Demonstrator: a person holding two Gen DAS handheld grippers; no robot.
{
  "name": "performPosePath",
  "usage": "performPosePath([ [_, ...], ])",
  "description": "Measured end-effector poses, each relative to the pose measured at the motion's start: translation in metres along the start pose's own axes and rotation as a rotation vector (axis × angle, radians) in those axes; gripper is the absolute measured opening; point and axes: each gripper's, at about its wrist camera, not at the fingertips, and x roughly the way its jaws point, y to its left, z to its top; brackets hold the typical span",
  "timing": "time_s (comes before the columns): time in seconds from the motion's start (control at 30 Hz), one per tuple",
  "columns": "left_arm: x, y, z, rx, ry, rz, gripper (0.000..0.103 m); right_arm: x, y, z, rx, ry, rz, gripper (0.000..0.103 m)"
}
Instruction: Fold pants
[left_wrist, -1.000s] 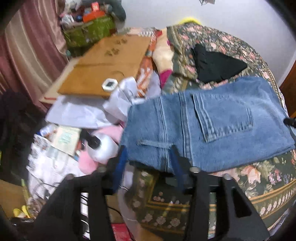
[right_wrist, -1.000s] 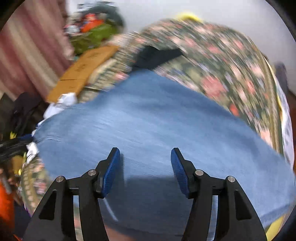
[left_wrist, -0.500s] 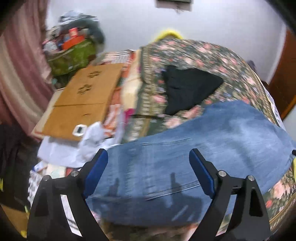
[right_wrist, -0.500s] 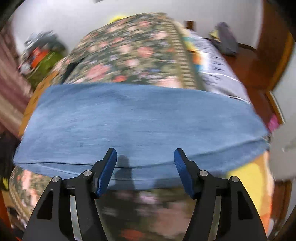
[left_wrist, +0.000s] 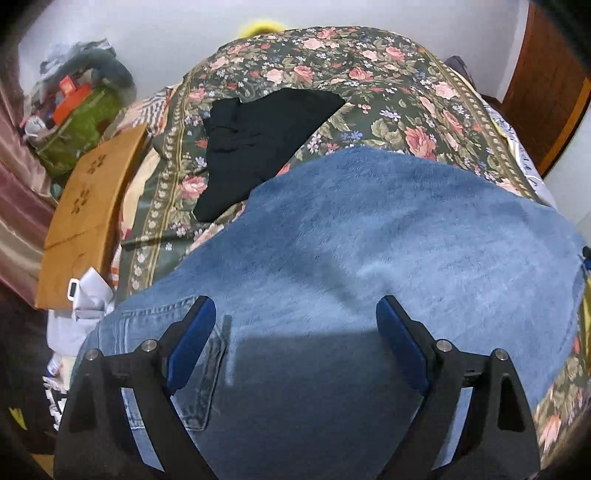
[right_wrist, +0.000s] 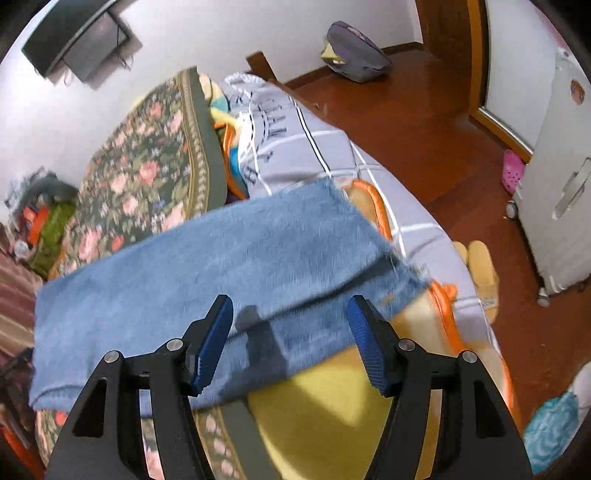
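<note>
Blue denim pants (left_wrist: 369, 251) lie folded lengthwise across a bed with a floral blanket (left_wrist: 369, 74). In the left wrist view my left gripper (left_wrist: 295, 332) is open and empty, low over the waist end near the back pocket (left_wrist: 199, 380). In the right wrist view the pants (right_wrist: 207, 258) stretch from the left to their frayed hem (right_wrist: 399, 273) at the right. My right gripper (right_wrist: 290, 325) is open and empty, just above the hem end at the bed's near edge.
A black garment (left_wrist: 258, 136) lies on the blanket beyond the pants. Cardboard (left_wrist: 88, 214) and clutter sit left of the bed. A grey checked sheet (right_wrist: 317, 155), a yellow cover (right_wrist: 325, 413), a wooden floor (right_wrist: 443, 129) and slippers (right_wrist: 480, 266) lie to the right.
My left gripper opened wide and moved forward over the waist. My right gripper swung right along the pants to the hem end.
</note>
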Motion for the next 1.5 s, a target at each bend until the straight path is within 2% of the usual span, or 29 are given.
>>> performPosePath([
  [0.13,-0.002,-0.004,0.006,-0.002,0.016,-0.003,0.09,0.014,-0.007,0.007,0.056,-0.004,0.027,0.06],
  [0.2,-0.006,-0.006,0.006,0.003,0.015,-0.003,0.09,0.019,-0.006,0.012,0.068,-0.003,0.03,0.046],
  [0.23,-0.008,-0.007,0.005,0.007,0.012,-0.003,0.09,0.02,-0.004,0.014,0.063,0.0,0.046,0.043],
  [0.27,-0.012,-0.009,0.005,0.019,0.007,-0.001,0.09,0.02,-0.003,0.016,0.053,0.001,0.048,0.034],
  [0.3,-0.017,-0.011,0.004,0.033,-0.002,-0.006,0.09,0.019,-0.002,0.019,0.041,-0.003,0.049,0.021],
  [0.37,-0.026,-0.015,0.004,0.039,-0.017,-0.041,0.09,0.009,0.001,0.027,0.016,-0.011,0.074,0.006],
  [0.57,-0.05,-0.043,0.005,0.113,-0.06,-0.082,0.09,-0.048,0.002,0.042,-0.047,-0.109,0.112,0.005],
  [0.63,-0.054,-0.055,0.003,0.14,-0.07,-0.102,0.09,-0.049,-0.001,0.037,-0.04,-0.101,0.11,0.005],
  [0.73,-0.052,-0.07,-0.003,0.177,-0.061,-0.109,0.09,-0.029,-0.016,0.02,-0.001,-0.033,0.063,0.006],
  [0.8,-0.049,-0.077,-0.009,0.199,-0.044,-0.107,0.09,-0.017,-0.019,0.008,-0.005,0.016,0.002,0.013],
  [0.83,-0.046,-0.079,-0.012,0.21,-0.032,-0.109,0.09,-0.014,-0.022,0.002,-0.011,0.031,-0.027,0.013],
  [0.93,-0.044,-0.082,-0.022,0.24,-0.013,-0.096,0.09,-0.025,-0.021,-0.011,-0.049,0.018,-0.071,0.018],
  [1.03,-0.048,-0.08,-0.031,0.249,-0.012,-0.098,0.09,-0.045,0.0,-0.019,-0.142,-0.008,-0.082,0.025],
  [1.1,-0.054,-0.08,-0.037,0.253,-0.024,-0.101,0.09,-0.057,0.025,-0.025,-0.242,-0.025,-0.056,0.034],
  [1.27,-0.067,-0.081,-0.052,0.277,-0.044,-0.099,0.09,-0.07,0.098,-0.046,-0.479,-0.043,0.08,0.043],
  [1.4,-0.068,-0.085,-0.063,0.299,-0.045,-0.089,0.09,-0.061,0.153,-0.067,-0.61,-0.002,0.215,0.043],
  [1.5,-0.067,-0.088,-0.065,0.32,-0.06,-0.077,0.09,-0.048,0.185,-0.086,-0.703,0.042,0.265,0.043],
])
